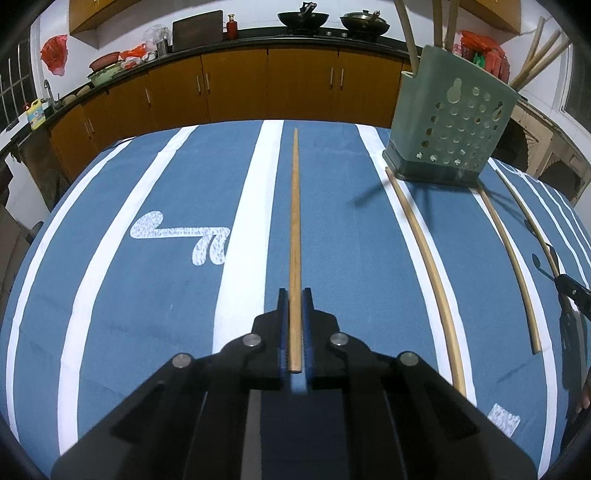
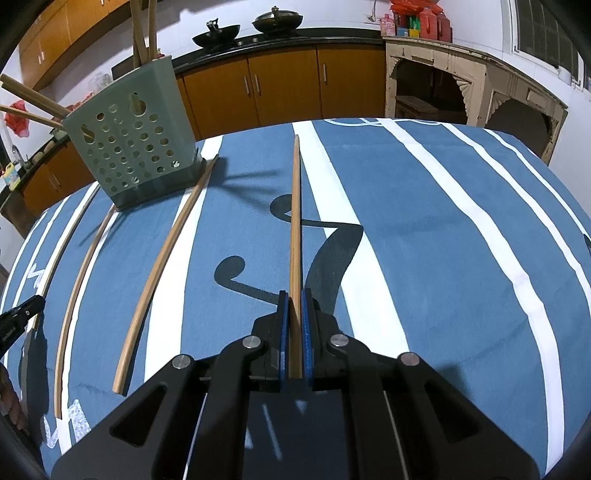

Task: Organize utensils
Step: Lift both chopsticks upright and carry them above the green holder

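Note:
My left gripper (image 1: 294, 295) is shut on a wooden chopstick (image 1: 295, 221) that points straight ahead above the blue striped cloth. My right gripper (image 2: 294, 297) is shut on another chopstick (image 2: 295, 221), also pointing forward. A green perforated utensil holder (image 1: 448, 122) stands at the far right of the left wrist view and at the far left of the right wrist view (image 2: 133, 147), with several chopsticks standing in it. Three loose chopsticks (image 2: 162, 266) lie on the cloth in front of the holder; they also show in the left wrist view (image 1: 428, 266).
The table is covered by a blue cloth with white stripes (image 1: 147, 295). Behind it runs a kitchen counter with brown cabinets (image 1: 236, 81) and woks (image 1: 303, 18). A beige wooden stand (image 2: 461, 85) is at the back right. The other gripper's tip (image 2: 22, 314) shows at the left edge.

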A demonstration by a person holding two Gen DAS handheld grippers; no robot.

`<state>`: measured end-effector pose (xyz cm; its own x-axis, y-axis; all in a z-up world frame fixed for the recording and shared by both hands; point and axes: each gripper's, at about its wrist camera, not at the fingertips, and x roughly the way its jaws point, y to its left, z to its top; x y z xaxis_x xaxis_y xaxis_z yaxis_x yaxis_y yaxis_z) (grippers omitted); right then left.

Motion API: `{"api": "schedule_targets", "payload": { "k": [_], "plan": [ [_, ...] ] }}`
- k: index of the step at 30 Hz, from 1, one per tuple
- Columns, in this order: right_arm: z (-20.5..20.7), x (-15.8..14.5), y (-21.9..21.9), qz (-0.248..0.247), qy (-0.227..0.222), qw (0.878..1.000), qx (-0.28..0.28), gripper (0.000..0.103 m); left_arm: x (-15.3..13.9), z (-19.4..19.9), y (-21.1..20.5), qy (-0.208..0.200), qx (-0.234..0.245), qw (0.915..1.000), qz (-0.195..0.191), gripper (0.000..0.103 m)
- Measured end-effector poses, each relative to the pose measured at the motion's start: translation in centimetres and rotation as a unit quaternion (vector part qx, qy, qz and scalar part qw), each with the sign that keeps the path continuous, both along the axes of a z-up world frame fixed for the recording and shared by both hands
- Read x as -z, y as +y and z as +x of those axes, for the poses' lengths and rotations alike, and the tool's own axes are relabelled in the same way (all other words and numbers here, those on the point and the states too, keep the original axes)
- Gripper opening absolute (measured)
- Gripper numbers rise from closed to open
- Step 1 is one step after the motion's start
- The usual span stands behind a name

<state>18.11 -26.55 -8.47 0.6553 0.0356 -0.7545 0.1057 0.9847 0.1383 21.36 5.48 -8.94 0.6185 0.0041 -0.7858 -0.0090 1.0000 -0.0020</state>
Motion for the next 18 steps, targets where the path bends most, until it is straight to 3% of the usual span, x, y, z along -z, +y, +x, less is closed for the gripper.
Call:
{"api": "schedule_targets", "payload": {
  "k": [6,18],
  "plan": [
    [-1.3,-1.8,-0.6,-0.004,-0.035,0.999,0.000,0.007,-1.4,-1.2,0.0,-0.016,0.006,0.9998,0.010,0.008],
    [-2.9,-7.9,-1.6,-0.016,-0.136,0.991,0.006,0.007,-9.1,-3.8,0.1,-0.129,0.018,0.9914,0.009,0.008]
  ]
}}
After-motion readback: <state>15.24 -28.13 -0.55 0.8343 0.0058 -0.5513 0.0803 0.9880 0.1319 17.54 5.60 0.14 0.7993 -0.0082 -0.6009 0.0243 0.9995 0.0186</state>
